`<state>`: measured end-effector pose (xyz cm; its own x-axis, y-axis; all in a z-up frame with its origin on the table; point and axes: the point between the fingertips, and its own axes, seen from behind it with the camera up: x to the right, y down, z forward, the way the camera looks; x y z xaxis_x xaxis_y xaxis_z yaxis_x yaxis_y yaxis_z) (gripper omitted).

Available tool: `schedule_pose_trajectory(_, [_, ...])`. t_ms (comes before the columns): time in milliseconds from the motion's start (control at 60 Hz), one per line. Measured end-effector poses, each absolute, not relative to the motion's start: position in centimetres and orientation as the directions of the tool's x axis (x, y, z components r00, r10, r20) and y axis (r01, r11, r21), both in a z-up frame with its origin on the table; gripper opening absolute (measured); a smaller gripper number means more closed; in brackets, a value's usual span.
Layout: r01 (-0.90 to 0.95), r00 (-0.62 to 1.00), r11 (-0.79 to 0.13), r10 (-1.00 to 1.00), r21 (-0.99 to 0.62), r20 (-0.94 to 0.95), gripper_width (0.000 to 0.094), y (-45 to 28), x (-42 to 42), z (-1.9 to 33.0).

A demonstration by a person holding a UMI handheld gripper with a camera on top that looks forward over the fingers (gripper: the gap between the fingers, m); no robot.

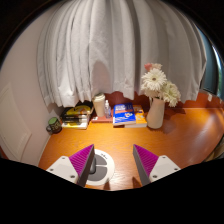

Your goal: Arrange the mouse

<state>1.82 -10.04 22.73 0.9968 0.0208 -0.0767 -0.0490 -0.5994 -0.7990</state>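
Observation:
A white and grey mouse (99, 165) lies on the wooden desk (150, 140), between my fingers but close against the left one. My gripper (112, 163) is open, its purple pads (82, 160) standing wide apart at either side. A broad gap of bare wood lies between the mouse and the right finger. The lower part of the mouse is hidden behind the gripper body.
At the back of the desk stand a white vase of flowers (156, 104), a blue book (124, 115), a pale jar (100, 105), a stack of books (76, 117) and a small dark jar (54, 125). White curtains (110, 50) hang behind.

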Motion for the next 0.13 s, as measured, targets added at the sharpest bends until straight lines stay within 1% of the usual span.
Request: schedule_pose_trajectory(133, [-0.055,0.996,-0.603,0.017,-0.796,-0.082,0.0762,-10.12,1.64,22.60])
